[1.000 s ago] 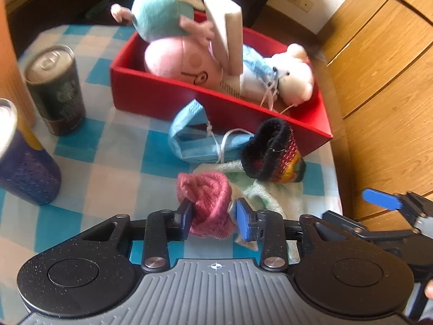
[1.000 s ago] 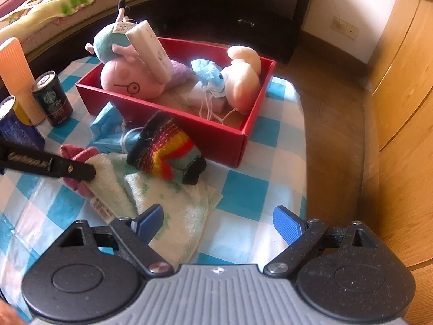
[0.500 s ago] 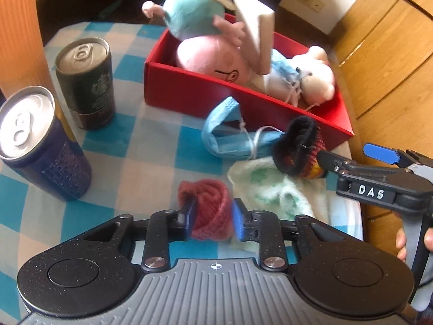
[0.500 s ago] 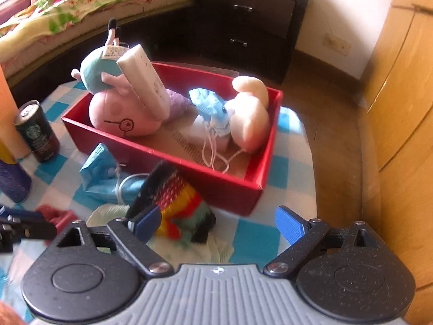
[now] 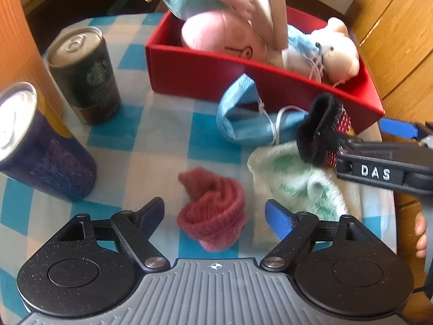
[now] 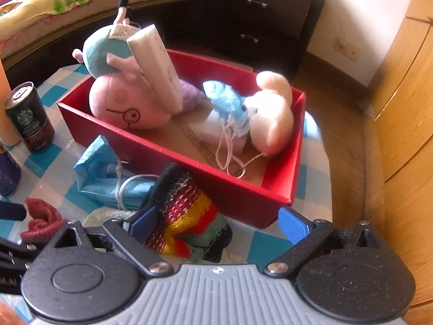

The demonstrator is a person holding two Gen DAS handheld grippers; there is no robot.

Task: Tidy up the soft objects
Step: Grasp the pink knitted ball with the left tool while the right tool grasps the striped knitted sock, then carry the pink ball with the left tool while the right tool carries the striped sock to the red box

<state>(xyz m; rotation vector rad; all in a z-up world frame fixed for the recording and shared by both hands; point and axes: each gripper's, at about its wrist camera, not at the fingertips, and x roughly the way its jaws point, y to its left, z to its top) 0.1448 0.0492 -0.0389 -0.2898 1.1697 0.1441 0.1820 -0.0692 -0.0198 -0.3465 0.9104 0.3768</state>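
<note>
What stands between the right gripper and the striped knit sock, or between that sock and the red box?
Nothing visible does. The striped sock already sits between the opening jaws of the right gripper, pads not pressing. The red box lies just beyond, its near wall the only thing to clear.

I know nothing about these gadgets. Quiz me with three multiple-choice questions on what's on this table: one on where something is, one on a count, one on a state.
1. Where does the rolled dusty-red knitted sock lie?
A. in the red box
B. on the checked tablecloth
C. on top of a can

2. How many drink cans stand on the table?
A. two
B. four
C. none

3. How do the left tongs stand around that sock?
A. clamped on it
B. apart, not touching it
C. far away from it

Answers:
1 B: it rests on the blue-and-white checked tablecloth, outside the red cardboard box.
2 A: a dark green can and a dark blue can.
3 B: the jaws are opening, with gaps on both sides of the sock.
</note>
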